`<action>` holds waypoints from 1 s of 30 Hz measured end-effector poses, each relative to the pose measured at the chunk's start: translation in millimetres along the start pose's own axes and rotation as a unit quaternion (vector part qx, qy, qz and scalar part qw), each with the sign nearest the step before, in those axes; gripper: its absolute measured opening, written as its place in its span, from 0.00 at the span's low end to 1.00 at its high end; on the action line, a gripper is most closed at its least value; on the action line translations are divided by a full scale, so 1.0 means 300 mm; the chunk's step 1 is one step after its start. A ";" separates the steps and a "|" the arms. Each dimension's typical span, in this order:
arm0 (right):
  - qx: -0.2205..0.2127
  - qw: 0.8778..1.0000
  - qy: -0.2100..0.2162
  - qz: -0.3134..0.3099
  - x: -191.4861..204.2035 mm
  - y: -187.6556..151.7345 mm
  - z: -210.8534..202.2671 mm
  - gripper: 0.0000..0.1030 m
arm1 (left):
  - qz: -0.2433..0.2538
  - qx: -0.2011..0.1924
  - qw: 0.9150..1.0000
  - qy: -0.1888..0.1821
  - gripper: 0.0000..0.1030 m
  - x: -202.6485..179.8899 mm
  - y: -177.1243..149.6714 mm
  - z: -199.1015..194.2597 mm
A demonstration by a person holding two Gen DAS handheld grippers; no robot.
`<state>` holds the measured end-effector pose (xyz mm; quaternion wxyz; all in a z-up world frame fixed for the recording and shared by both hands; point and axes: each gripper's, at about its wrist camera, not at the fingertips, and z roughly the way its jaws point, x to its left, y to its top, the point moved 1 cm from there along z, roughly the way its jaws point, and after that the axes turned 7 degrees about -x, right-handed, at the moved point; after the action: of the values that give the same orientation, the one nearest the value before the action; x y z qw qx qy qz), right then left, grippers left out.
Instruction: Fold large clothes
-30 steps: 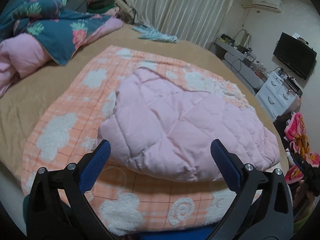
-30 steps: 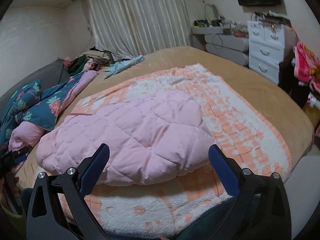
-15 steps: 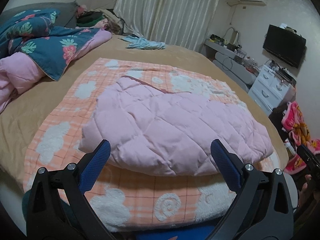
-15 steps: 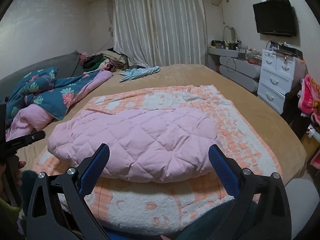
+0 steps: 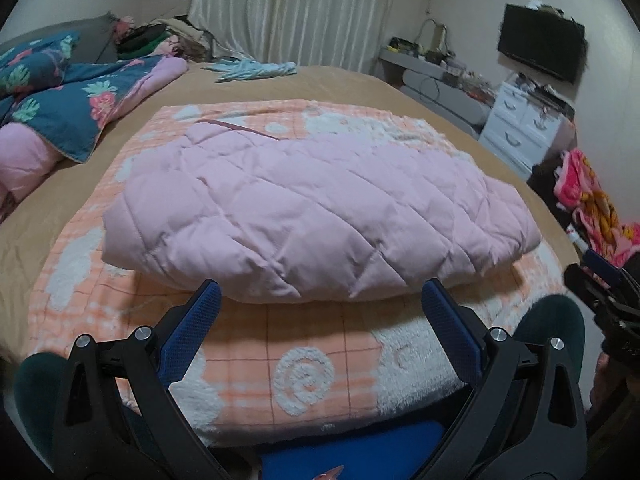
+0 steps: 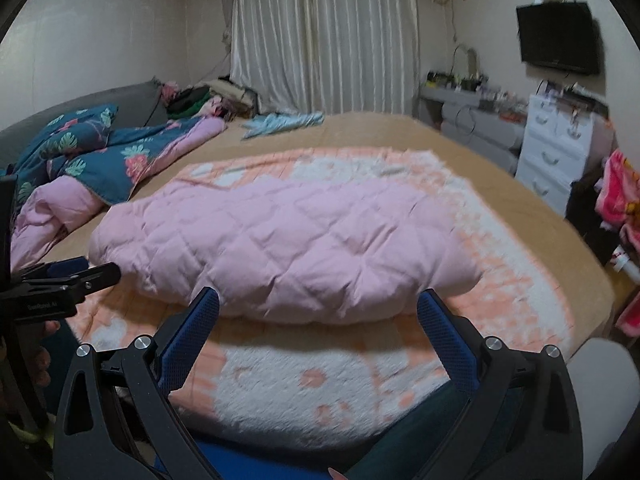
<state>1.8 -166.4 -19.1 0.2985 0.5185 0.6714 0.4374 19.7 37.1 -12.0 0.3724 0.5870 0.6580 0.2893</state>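
On my feeds the room is dimly, evenly lit indoors, the puffy pink quilted garment (image 5: 320,216) casting a soft shadow on the orange-and-white fleece blanket (image 5: 304,364), right view motion-blurred, both fisheye-bent with dark corners.

I've pulled both tools back and levelled them: my left gripper (image 5: 320,308) and right gripper (image 6: 318,314) now sit lower, the pink quilted garment (image 5: 312,216) flatter at twelve o'clock, the curtain (image 6: 324,36) risen into fuller view.

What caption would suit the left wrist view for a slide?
Open left gripper hovers before a folded pink quilted garment lying on an orange-and-white blanket on the bed.
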 end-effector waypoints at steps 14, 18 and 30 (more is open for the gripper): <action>0.014 1.000 0.021 0.008 0.029 0.012 0.020 0.96 | 0.018 0.013 1.000 0.007 0.91 -0.039 -0.014 0.022; 0.015 1.000 0.024 0.005 0.033 0.013 0.019 0.96 | 0.019 0.013 1.000 0.008 0.91 -0.038 -0.014 0.021; 0.014 1.000 0.025 0.004 0.040 0.016 0.017 0.96 | 0.020 0.012 1.000 0.003 0.91 -0.033 -0.007 0.015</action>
<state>4.9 -153.2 -16.3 0.2723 0.5146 0.6826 0.4417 22.5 26.8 -14.6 0.3572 0.6035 0.6509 0.2908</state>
